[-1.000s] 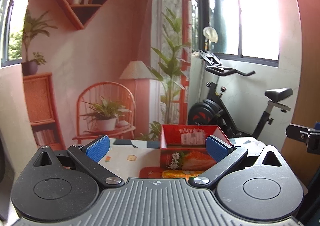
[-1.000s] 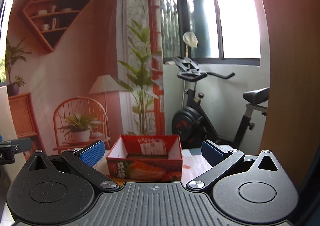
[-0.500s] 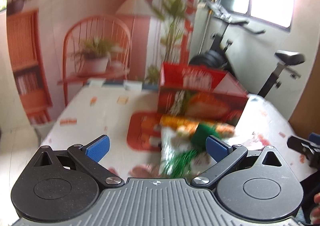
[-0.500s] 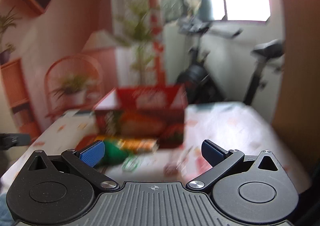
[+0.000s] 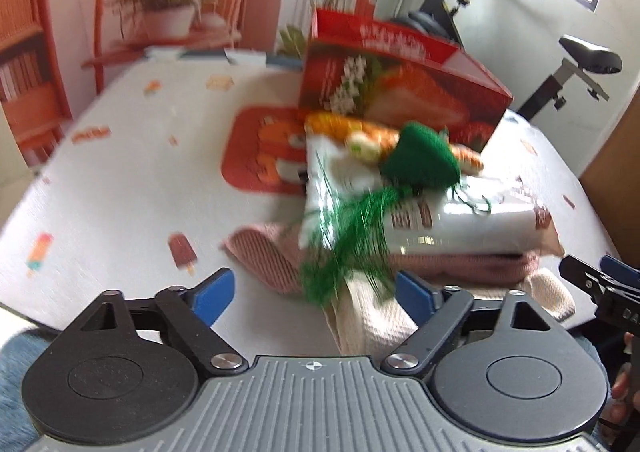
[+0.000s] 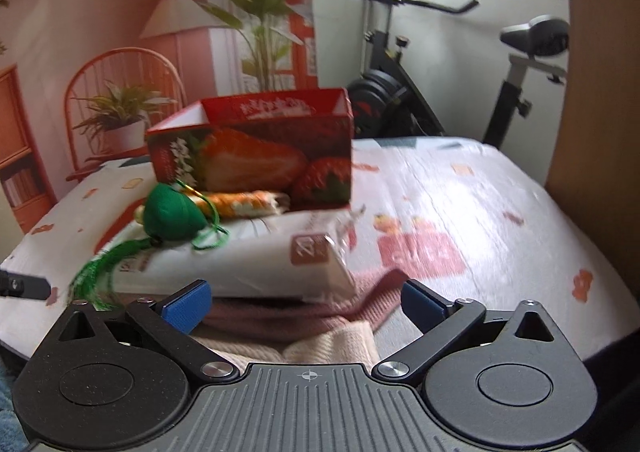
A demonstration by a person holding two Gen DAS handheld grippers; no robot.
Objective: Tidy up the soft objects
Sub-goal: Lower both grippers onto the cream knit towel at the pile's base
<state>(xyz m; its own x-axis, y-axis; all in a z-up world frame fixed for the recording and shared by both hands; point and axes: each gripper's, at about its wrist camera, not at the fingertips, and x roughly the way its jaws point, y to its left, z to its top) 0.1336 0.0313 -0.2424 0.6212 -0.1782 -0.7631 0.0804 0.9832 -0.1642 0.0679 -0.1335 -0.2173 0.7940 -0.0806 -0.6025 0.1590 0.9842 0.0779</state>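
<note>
On the table [image 5: 104, 180], taking things from left to right in the left wrist view, a pink knitted cloth [image 5: 264, 252] lies lowest with a cream knitted cloth [image 5: 368, 324] overlapping its near edge; both look limp and light, likely to drape and slide, so a pinch on a folded edge or corner seems the safest hold; on top of them rests a white plastic pack [image 5: 460, 224], glossy and probably slippery, squashy rather than stiff, best taken across a narrow end; a green stuffed ornament [image 5: 420, 160] with a long green tassel [image 5: 352, 240] sits on the pack, light and soft, its body a better grip than the loose threads; an orange plush strip [image 5: 360, 132] lies behind it against the red carton [image 5: 400, 88], open-topped and presumably the place to put things. The left gripper [image 5: 316, 292] has its jaws closing from wide, the tassel and cloth edge lying between the pads without being pressed; the right gripper [image 6: 306, 302] stands wide open, holding nothing, over the cloths and the pack's near edge. Compared with a second ago, both views have dropped from the wall and exercise bike to the pile, and the carton has gone from distant to just beyond the fingertips.
</note>
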